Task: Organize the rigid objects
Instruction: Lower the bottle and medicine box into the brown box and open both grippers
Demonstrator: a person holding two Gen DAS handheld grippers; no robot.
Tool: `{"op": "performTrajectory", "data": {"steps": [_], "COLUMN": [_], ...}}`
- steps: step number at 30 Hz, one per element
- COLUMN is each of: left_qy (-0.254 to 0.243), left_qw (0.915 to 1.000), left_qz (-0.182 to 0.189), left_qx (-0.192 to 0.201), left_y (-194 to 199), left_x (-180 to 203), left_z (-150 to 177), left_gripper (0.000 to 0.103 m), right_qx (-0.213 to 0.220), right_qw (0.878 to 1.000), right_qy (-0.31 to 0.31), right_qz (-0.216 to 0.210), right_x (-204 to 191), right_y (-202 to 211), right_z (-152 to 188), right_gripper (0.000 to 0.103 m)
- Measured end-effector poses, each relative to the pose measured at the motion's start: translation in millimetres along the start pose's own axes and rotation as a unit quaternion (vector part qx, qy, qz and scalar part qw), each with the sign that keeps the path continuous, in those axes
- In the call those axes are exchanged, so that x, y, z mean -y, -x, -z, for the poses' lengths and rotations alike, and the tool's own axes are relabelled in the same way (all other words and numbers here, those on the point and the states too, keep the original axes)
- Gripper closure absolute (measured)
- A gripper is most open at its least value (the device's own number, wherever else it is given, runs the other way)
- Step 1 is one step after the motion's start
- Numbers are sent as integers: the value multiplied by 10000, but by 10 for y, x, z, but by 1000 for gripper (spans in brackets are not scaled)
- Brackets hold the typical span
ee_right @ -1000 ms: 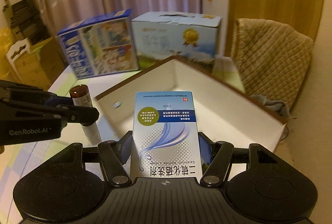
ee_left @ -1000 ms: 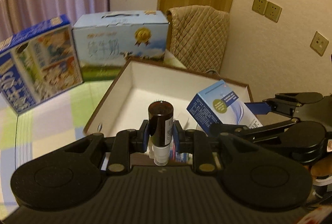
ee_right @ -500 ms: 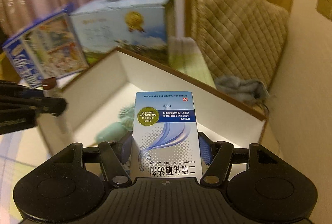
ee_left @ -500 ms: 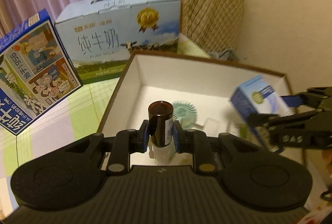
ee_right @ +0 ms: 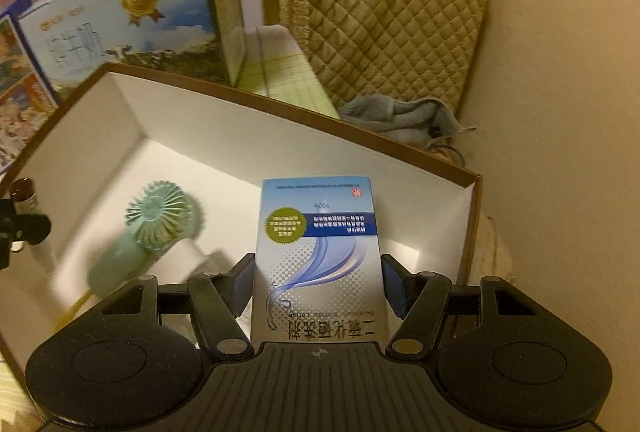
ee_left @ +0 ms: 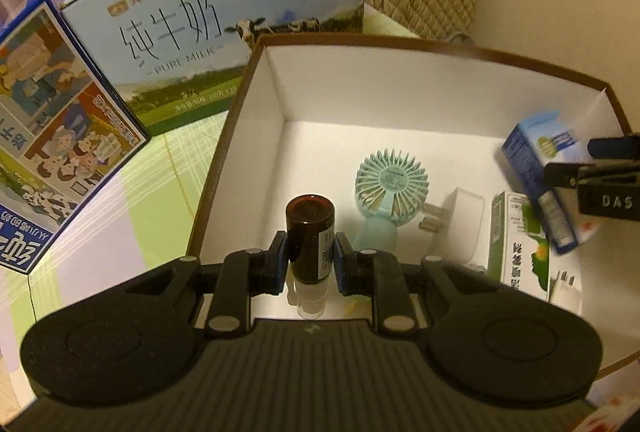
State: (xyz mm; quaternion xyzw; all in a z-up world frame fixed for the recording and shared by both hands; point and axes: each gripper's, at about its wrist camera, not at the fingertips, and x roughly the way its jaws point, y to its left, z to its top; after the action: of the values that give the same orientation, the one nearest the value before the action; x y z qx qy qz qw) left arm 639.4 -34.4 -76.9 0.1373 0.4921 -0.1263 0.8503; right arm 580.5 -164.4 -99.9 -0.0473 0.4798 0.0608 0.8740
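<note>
Pads of the left hand-held gripper (ee_left: 309, 260) squeeze a small brown bottle (ee_left: 309, 232) from both sides, low in the middle of the left wrist view. The bottle stands up straight, dark end on top and clear end at the bottom. It hangs over the near left part of a big white box with a brown rim (ee_left: 400, 43).

The right hand-held gripper (ee_right: 318, 284) holds a blue and white carton (ee_right: 320, 256) between its two pads, in the lower middle of the right wrist view. In the left wrist view this carton (ee_left: 548, 171) is tilted at the right edge of the frame, over the right side of the box.

Inside the box, on the white floor, lies a small mint green fan (ee_left: 390, 187). Just right of it lies a white plug (ee_left: 456, 220), and next comes a green and white carton (ee_left: 516, 244).

Behind the box, in the upper left of the frame, a big light blue milk box (ee_left: 224, 11) stands on the bench (ee_left: 120, 244). A dark blue box with cartoon pictures (ee_left: 52, 135) leans beside it. A quilted tan cover (ee_right: 384, 15) fills the upper right.
</note>
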Motion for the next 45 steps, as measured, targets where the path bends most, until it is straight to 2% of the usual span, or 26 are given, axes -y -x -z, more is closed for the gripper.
{"op": "performTrajectory", "data": {"steps": [3,6,8,10,27,45], "left_qy": [-1,-36,-43,-15,174,542], "left_qw": [10000,9999,9999,9999,9998,9975], "left_qz": [-5,1,-107,-89,-107,-240], "left_qx": [-86,-124,-124,-125,-20,374], "left_y": [-58,-92,-96,-89,185,824], "left_x": [-9,-5,3,-3,75,252], "left_z": [4,1,-3,2,86,342], "left_gripper": [84,83,73,71,70,70], "right_qx": [65,135,127,120,-43,186], "right_qw": [9999,9997,9994,9991,9980,9944], "right_qy": [-49,-52,-105,-96,130,418], "right_qz": [-112,-190,-316,-395,-624,-950], "right_x": [31,22,27,13,-11,-42], "right_y": [30,64,75,81,279,681], "right_z": [5,10,9,3,220,458], "right_gripper": [33,29,29,29,28,28]}}
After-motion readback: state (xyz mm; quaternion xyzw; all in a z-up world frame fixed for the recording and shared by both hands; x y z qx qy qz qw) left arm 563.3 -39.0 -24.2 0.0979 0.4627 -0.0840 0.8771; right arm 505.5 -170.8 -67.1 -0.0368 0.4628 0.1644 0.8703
